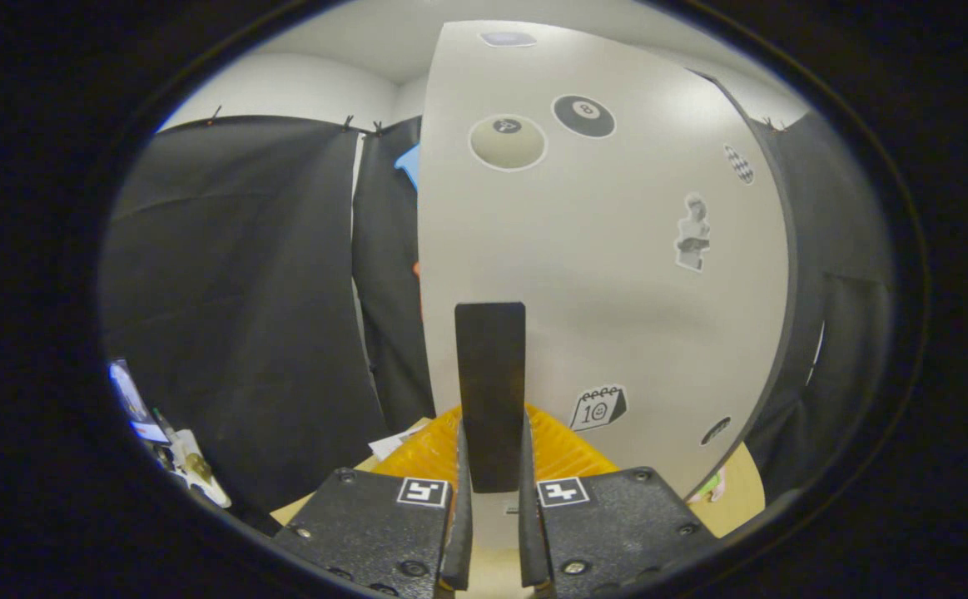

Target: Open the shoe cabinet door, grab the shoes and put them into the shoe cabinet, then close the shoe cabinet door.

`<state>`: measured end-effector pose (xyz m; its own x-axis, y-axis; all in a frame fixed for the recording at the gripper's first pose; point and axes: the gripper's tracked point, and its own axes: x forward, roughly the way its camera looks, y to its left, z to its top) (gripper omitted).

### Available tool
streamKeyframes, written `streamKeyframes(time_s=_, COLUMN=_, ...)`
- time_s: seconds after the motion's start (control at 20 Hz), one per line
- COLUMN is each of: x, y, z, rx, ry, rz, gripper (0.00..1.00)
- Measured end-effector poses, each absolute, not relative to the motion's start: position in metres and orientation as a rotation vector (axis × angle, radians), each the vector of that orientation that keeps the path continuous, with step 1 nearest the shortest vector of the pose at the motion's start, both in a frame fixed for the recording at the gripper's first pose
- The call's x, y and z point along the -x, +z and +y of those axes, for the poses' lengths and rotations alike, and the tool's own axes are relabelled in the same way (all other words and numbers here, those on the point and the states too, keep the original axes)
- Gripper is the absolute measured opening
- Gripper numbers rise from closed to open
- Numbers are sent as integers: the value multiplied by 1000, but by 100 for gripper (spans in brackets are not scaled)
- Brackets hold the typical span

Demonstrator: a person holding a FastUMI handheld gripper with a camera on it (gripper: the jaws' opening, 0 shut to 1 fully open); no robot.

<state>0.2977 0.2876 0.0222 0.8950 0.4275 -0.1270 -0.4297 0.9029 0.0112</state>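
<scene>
The shoe cabinet door (617, 274) is a pale panel with several stickers, standing close in front of me. A flat black handle (490, 374) rises upright from its lower part. My gripper (492, 487) is shut on the bottom end of that handle, one finger pressing on each side. The door's left edge (421, 249) stands free against the black cloth behind it. I cannot tell from this angle how far the door is swung.
Black cloth walls hang to the left and right of the door. A small screen (130, 399) and a white object (196, 470) sit low on the left. A tan surface (742, 499) shows below the door on both sides.
</scene>
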Motion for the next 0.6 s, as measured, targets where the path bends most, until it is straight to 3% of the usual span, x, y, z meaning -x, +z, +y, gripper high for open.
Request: streamKeyframes(time_s=0.6, x=-240, y=20, z=205, rx=-28, ry=329, rz=138, gripper=22)
